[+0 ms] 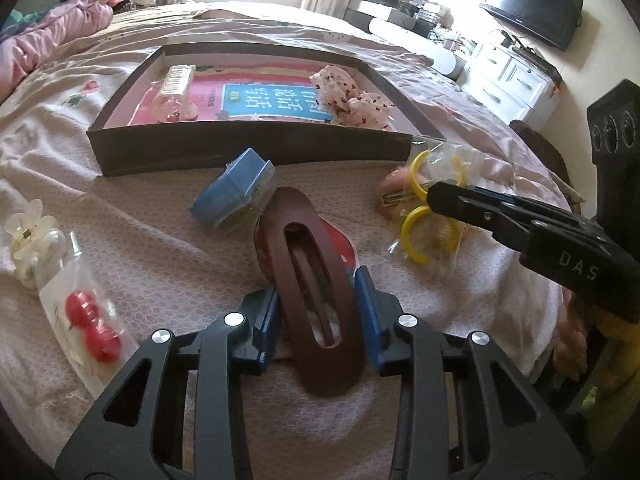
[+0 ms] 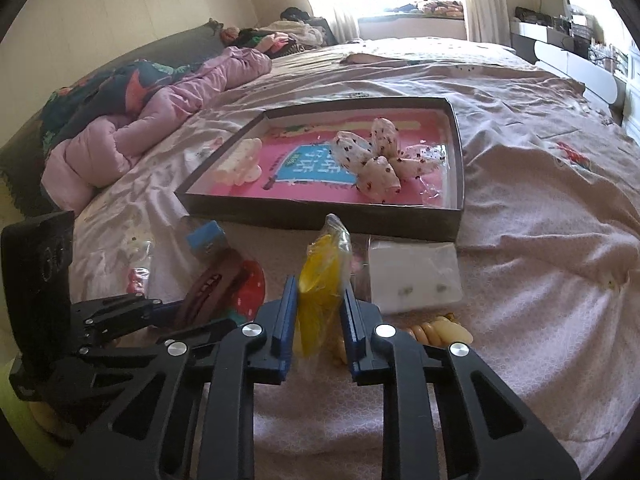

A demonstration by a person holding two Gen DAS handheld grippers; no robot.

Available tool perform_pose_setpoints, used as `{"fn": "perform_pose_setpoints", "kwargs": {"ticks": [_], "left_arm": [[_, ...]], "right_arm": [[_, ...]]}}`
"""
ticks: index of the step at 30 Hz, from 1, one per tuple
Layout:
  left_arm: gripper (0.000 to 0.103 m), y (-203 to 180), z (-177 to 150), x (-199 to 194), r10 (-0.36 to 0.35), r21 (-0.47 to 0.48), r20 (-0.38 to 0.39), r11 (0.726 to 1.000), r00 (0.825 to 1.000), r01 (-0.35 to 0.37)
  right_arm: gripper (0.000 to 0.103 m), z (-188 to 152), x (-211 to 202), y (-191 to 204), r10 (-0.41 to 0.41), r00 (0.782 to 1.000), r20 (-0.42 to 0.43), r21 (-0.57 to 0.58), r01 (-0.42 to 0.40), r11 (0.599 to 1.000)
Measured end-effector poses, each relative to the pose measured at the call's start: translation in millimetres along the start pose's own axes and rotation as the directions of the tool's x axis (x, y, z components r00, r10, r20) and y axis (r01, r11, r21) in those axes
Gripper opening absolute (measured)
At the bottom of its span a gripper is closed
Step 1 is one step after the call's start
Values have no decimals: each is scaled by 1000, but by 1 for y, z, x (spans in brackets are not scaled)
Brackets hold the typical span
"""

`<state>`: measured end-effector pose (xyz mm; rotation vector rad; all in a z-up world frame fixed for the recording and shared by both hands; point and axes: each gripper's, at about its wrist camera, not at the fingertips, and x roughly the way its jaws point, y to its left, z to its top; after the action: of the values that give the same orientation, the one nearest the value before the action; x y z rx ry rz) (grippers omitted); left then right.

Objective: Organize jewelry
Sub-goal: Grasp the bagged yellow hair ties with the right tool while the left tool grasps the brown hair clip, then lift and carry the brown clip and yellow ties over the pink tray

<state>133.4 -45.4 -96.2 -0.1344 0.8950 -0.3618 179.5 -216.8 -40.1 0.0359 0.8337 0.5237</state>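
My left gripper [image 1: 316,316] is shut on a long brown oval hair clip [image 1: 316,280] that lies over a red item on the bedspread; the clip also shows in the right wrist view [image 2: 212,284]. My right gripper [image 2: 318,320] is shut on a clear bag of yellow hoops [image 2: 322,280]; the bag also shows in the left wrist view [image 1: 432,208]. A shallow brown box [image 1: 248,148], also in the right wrist view [image 2: 320,216], lies beyond with a pink book inside, a spotted bow [image 2: 376,160] and a pale clip [image 1: 176,92].
A blue box [image 1: 232,192] lies near the brown box. A bag of red beads [image 1: 92,324] and a white flower clip [image 1: 32,236] lie at the left. A white card with earrings [image 2: 412,276] and yellow beads [image 2: 440,332] lie at the right. A pink quilt [image 2: 140,128] lies far left.
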Motion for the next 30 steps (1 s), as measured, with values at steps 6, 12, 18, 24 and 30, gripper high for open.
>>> {"fn": "perform_pose_setpoints", "kwargs": {"ticks": [6, 12, 18, 24, 30], "left_arm": [[20, -2, -2, -3, 4, 12, 5, 1000, 1000, -4], [18, -9, -3, -9, -9, 30, 9, 1000, 1000, 9], [18, -15, -6, -8, 2, 49, 1, 999, 1000, -2], [17, -20, -8, -10, 3, 61, 2, 998, 1000, -3], [7, -34, -7, -15, -17, 94, 15, 995, 1000, 16]], "right_arm": [[19, -5, -14, -5, 5, 999, 31, 15, -5, 1000], [19, -12, -28, -17, -15, 999, 43, 45, 13, 999], [24, -19, -34, -31, -4, 1000, 24, 101, 2, 995], [19, -22, -47, -32, -12, 998, 60, 104, 6, 995], [16, -19, -68, -30, -51, 989, 139, 74, 41, 996]]}}
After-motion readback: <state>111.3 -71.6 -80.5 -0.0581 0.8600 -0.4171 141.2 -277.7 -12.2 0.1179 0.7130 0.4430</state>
